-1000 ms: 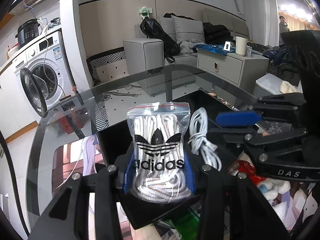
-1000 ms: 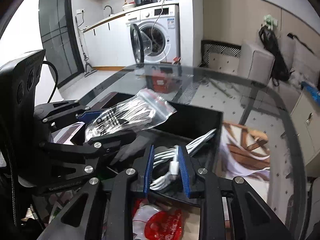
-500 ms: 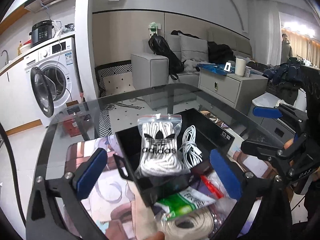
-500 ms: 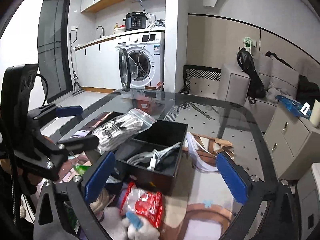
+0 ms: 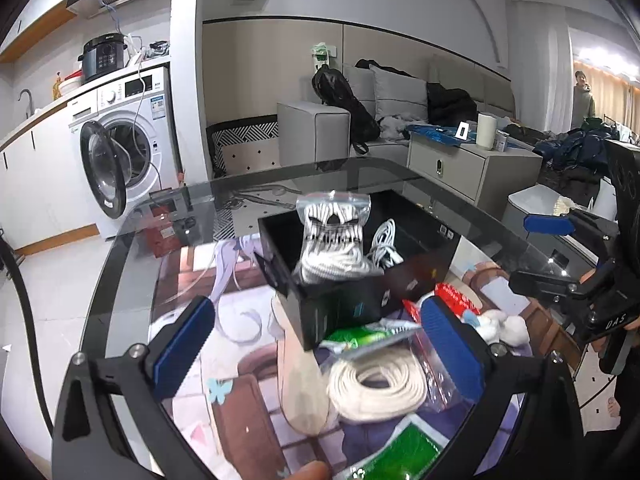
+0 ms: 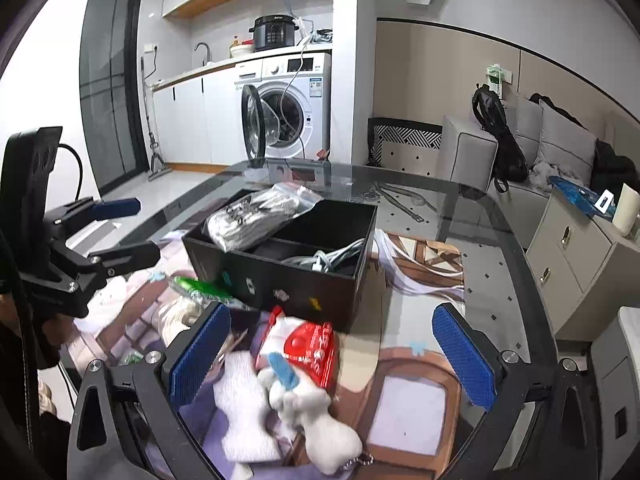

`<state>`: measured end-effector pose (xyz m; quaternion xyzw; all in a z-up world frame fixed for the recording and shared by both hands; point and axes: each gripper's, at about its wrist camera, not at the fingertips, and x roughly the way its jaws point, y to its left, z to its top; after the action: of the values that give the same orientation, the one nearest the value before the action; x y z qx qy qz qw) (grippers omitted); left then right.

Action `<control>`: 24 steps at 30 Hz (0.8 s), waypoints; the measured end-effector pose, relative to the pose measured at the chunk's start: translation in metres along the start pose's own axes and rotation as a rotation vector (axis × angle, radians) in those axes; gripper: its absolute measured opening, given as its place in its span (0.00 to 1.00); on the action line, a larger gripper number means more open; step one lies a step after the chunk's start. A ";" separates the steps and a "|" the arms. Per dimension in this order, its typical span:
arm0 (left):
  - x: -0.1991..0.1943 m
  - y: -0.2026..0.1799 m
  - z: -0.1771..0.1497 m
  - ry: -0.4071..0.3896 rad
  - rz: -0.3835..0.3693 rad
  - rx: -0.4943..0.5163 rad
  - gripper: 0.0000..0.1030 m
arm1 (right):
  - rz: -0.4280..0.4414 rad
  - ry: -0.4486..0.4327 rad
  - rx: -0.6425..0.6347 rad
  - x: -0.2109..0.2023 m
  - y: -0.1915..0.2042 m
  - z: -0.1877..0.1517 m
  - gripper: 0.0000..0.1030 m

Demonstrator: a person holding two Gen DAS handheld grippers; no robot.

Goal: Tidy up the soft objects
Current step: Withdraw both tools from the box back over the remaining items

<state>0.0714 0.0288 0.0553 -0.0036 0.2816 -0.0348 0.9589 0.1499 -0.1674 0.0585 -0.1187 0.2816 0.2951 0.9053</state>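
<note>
A black divided box [image 5: 340, 308] [image 6: 280, 280] stands on the glass table. A clear bag of white laces [image 5: 334, 236] [image 6: 256, 216] leans in its left compartment, and a coiled white cable [image 5: 384, 244] [image 6: 328, 258] lies in the right one. My left gripper [image 5: 316, 312] [image 6: 120, 228] is open, short of the box, above a bagged coil of cream rope [image 5: 376, 384] and a green packet [image 5: 360, 336]. My right gripper [image 6: 332, 312] [image 5: 536, 248] is open with nothing held, above a red packet [image 6: 308, 348] and a white plush toy [image 6: 304, 404].
A printed mat [image 6: 416, 396] covers the near part of the glass table [image 6: 472, 216]. A white cloth [image 6: 244, 408] lies by the plush toy. A grey drawer cabinet [image 6: 576, 256] stands close to the table's right edge, a washing machine [image 5: 120, 156] beyond the far left.
Both grippers opened, the left letting go of the lace bag and the right of the cable, which stay in the box. Both have drawn back toward the near pile.
</note>
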 end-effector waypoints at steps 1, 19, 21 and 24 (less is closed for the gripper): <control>-0.001 -0.001 -0.003 0.007 -0.003 -0.001 1.00 | 0.003 0.006 -0.004 -0.001 0.001 -0.002 1.00; 0.003 -0.012 -0.049 0.151 -0.053 0.095 1.00 | 0.000 0.175 -0.109 0.021 -0.009 -0.038 1.00; 0.005 -0.015 -0.051 0.165 -0.058 0.113 1.00 | -0.004 0.198 -0.109 0.027 -0.011 -0.041 1.00; 0.005 -0.019 -0.054 0.177 -0.088 0.134 1.00 | -0.004 0.235 -0.117 0.036 -0.011 -0.047 1.00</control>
<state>0.0451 0.0098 0.0078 0.0510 0.3617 -0.0959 0.9259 0.1595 -0.1777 0.0001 -0.2055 0.3677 0.2934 0.8582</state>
